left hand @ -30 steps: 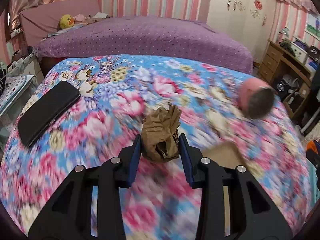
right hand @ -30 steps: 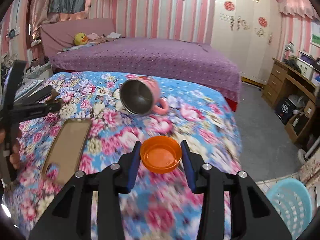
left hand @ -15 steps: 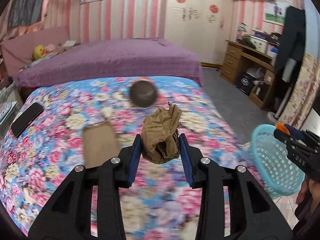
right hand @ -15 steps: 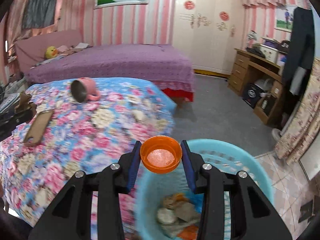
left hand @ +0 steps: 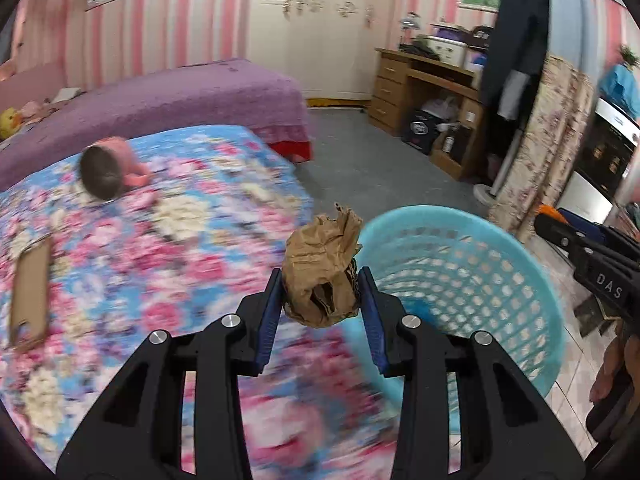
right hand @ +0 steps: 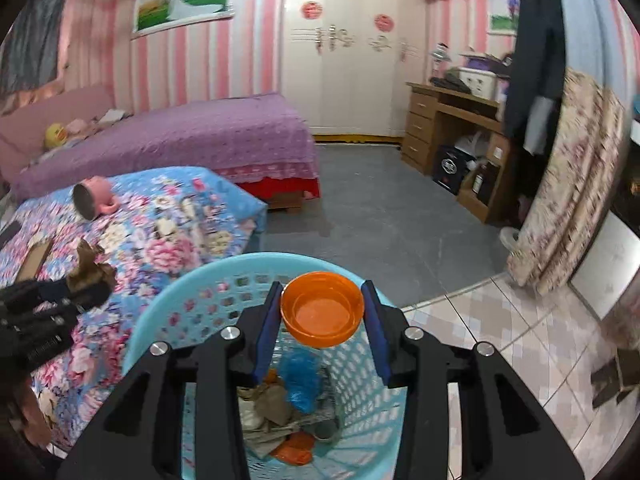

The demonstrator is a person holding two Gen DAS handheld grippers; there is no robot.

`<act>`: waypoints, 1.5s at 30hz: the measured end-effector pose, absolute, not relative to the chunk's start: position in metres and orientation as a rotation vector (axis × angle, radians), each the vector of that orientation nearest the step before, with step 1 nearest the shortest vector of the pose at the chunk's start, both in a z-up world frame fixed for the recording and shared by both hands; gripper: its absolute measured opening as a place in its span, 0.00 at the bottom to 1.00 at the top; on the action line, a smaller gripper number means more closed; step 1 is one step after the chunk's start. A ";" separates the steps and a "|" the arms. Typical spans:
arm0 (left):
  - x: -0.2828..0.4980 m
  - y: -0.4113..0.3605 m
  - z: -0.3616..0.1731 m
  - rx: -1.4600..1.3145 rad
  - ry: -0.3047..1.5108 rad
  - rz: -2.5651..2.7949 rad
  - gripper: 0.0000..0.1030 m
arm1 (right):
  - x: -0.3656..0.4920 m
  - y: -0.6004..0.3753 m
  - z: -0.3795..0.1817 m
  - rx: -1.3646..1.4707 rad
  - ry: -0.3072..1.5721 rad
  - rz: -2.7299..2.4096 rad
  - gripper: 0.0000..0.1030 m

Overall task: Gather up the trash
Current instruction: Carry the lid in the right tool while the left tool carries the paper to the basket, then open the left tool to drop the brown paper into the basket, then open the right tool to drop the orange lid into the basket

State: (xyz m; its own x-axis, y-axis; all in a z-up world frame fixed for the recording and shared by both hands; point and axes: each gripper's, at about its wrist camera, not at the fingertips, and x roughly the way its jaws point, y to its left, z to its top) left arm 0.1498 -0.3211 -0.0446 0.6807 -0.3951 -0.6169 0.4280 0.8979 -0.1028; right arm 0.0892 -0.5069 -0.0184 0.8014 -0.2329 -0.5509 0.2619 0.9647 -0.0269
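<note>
My left gripper is shut on a crumpled brown paper wad and holds it over the floral bed edge, just left of the light-blue mesh basket. My right gripper is shut on an orange plastic lid and holds it above the basket's opening. Several pieces of trash lie in the basket's bottom. The left gripper with the paper wad shows at the left of the right wrist view. The right gripper shows at the right edge of the left wrist view.
A pink mug lies on its side on the floral bedspread. A brown phone case lies at its left. A purple bed, a wooden desk and a floral curtain stand beyond the grey floor.
Both grippers have swung right from the bed toward the basket. The right gripper with the lid now hangs over the basket. The left gripper with the paper wad has come next to its rim.
</note>
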 end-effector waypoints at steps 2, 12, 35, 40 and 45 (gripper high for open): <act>0.148 -0.341 -0.046 0.063 0.677 -0.497 0.36 | 0.087 -0.517 -0.018 0.068 0.579 -0.279 0.39; 0.147 -0.356 -0.045 0.077 0.661 -0.499 0.84 | 0.078 -0.537 -0.020 0.118 0.558 -0.316 0.39; 0.112 -0.196 0.013 0.021 0.524 -0.219 0.95 | 0.119 -0.456 -0.026 0.068 0.610 -0.230 0.89; 0.089 -0.158 0.022 0.018 0.507 -0.187 0.95 | 0.101 -0.424 0.003 0.048 0.529 -0.197 0.96; 0.063 -0.124 0.029 0.022 0.479 -0.149 0.95 | 0.071 -0.387 0.035 0.068 0.429 -0.164 0.96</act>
